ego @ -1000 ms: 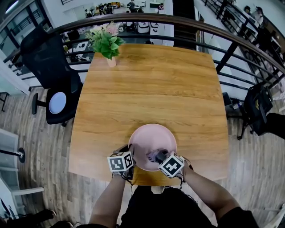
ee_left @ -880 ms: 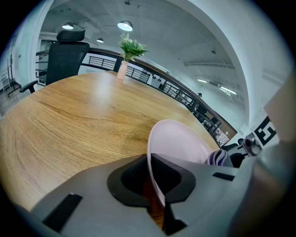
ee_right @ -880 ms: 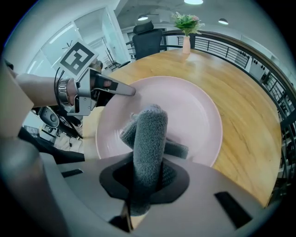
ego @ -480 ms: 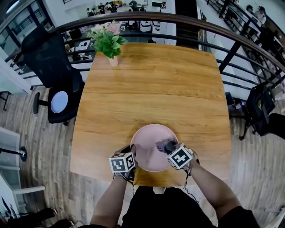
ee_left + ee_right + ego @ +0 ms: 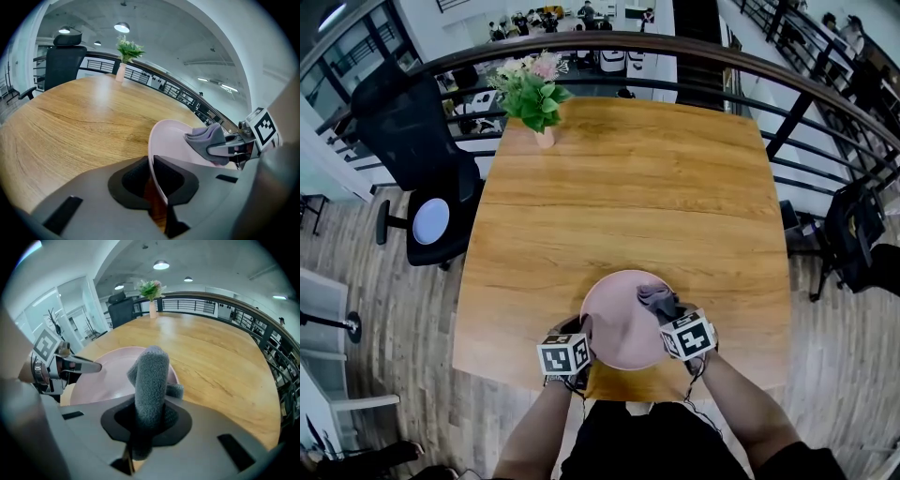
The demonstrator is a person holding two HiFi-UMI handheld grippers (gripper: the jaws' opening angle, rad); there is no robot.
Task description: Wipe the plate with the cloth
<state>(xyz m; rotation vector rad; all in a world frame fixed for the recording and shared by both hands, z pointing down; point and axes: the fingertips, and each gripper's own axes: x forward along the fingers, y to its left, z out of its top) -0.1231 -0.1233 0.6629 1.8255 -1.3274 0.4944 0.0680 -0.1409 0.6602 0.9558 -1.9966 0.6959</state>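
Left gripper (image 5: 152,183): at plate's (image 5: 619,323) left, jaws closed on its rim.
Right gripper (image 5: 147,427): jaws clamped on grey cloth (image 5: 655,299), over plate's right side.
Hidden: plate's near edge, under both grippers.

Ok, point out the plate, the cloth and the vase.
plate (image 5: 614,323), head view, bare inner face.
cloth (image 5: 151,376), right gripper view, its upright folded roll.
vase (image 5: 545,138), head view, its pink body.

Tabletop (image 5: 628,187): bare wood, light grain.
Flower vase (image 5: 544,137): upright at the far left corner.
Plate (image 5: 614,319): pink, well apart from the flower vase, at the near edge.
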